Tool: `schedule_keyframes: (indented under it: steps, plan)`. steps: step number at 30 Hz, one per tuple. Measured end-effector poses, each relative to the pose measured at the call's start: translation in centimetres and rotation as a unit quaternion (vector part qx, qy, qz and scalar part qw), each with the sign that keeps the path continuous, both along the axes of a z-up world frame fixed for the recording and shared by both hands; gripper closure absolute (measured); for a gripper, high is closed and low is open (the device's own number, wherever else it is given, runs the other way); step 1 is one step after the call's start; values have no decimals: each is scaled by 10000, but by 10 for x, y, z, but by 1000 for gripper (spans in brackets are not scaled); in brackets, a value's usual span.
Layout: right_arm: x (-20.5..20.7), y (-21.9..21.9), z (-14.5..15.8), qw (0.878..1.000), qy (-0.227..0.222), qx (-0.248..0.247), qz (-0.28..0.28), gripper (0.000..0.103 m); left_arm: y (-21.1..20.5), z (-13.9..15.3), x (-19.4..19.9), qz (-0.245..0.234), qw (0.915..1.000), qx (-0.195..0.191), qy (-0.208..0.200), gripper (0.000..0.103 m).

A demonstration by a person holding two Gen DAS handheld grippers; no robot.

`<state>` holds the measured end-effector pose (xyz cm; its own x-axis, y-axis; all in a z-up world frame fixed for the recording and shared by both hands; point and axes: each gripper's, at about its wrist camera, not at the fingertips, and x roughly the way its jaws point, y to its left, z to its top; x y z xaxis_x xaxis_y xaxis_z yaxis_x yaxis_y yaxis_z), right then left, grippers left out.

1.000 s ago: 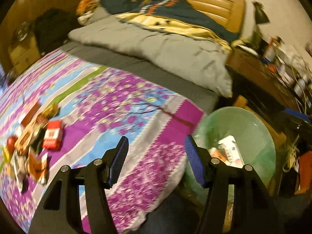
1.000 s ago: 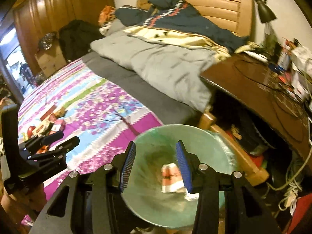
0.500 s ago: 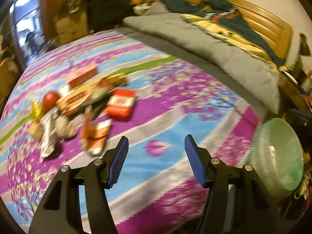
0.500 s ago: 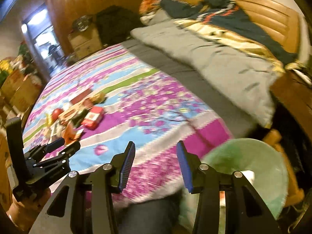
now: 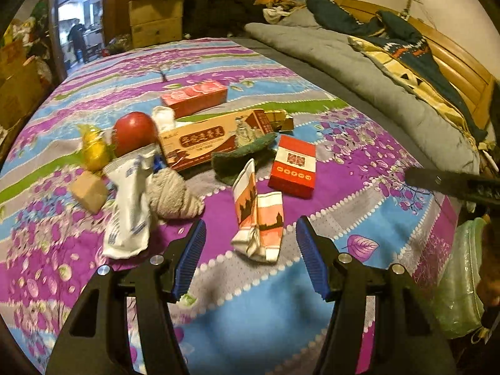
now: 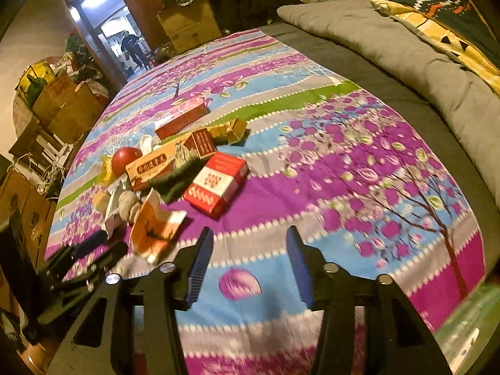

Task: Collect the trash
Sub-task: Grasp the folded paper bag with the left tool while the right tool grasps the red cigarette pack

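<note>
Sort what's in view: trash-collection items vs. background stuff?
Job:
crumpled orange-white paper wrapper
flat red-white carton
long orange cardboard box
white plastic pouch
green plastic bin
open left gripper

Lying about, probably:
red apple
grey quilt
stacked cardboard boxes

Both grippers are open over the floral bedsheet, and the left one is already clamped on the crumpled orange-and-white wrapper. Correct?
Not quite. The left gripper is open too, and the crumpled orange-and-white wrapper lies loose on the floral bedsheet just ahead of its fingertips, ungripped, as the left wrist view shows. The right gripper is open.
</note>
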<state>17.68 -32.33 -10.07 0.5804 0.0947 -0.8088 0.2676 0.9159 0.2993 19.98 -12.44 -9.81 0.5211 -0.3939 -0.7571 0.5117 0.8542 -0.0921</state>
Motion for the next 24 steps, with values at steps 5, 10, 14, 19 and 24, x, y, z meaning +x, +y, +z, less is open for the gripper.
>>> schedule_keyframes:
  steps: [5,10,14,19,24]
  plan:
    - [30,7,-14,9998,138,44,137,50,-17,-24,18,-259,9992,236,187,62]
    - [59,19,-26,9992,217,270,174,47,-13,-36,20,-197,9991,175,333,94]
    - [83,35,-37,9989,323,324,125,29,13,-31,8,253,9991,-47,324,94]
    - [110,53,-57,9986,511,127,2,29,43,-26,-4,593,9967,-216,508,94]
    - [134,58,-79,9967,726,32,-350,29,56,-20,-6,707,9956,-255,568,94]
